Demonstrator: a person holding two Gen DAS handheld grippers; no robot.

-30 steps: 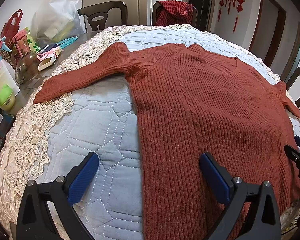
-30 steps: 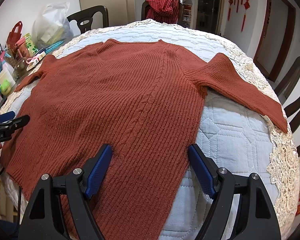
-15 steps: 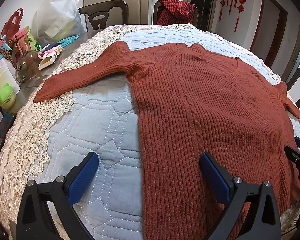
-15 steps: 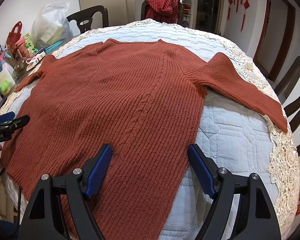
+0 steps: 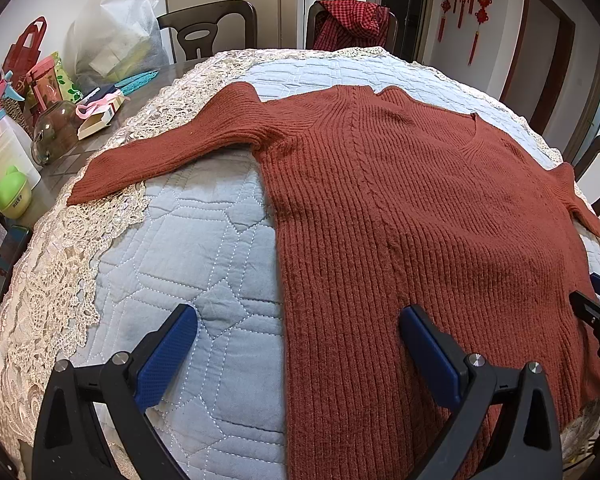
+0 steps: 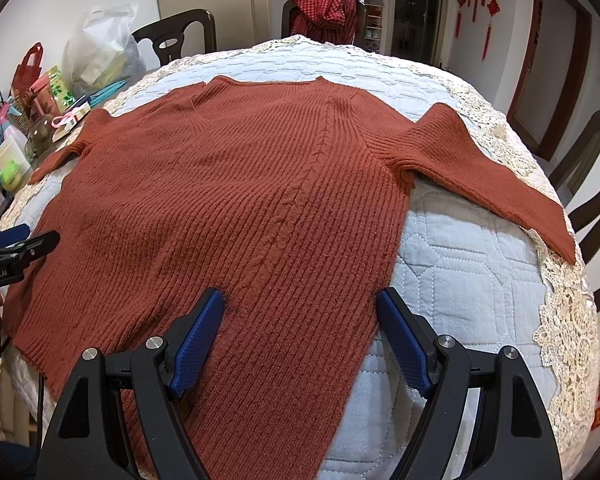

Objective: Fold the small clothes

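A rust-red ribbed knit sweater [image 5: 400, 208] lies flat and spread out, both sleeves extended, on a pale blue quilted table cover with a cream lace border [image 5: 188, 248]. In the left wrist view it fills the centre and right of the frame. The left gripper [image 5: 298, 344], at the bottom, is spread wide and holds nothing, straddling the sweater's side edge. The right gripper [image 6: 300, 330], bottom centre of its own view, is also wide apart and empty, over the sweater's lower body. Bags and boxes crowd the upper left.
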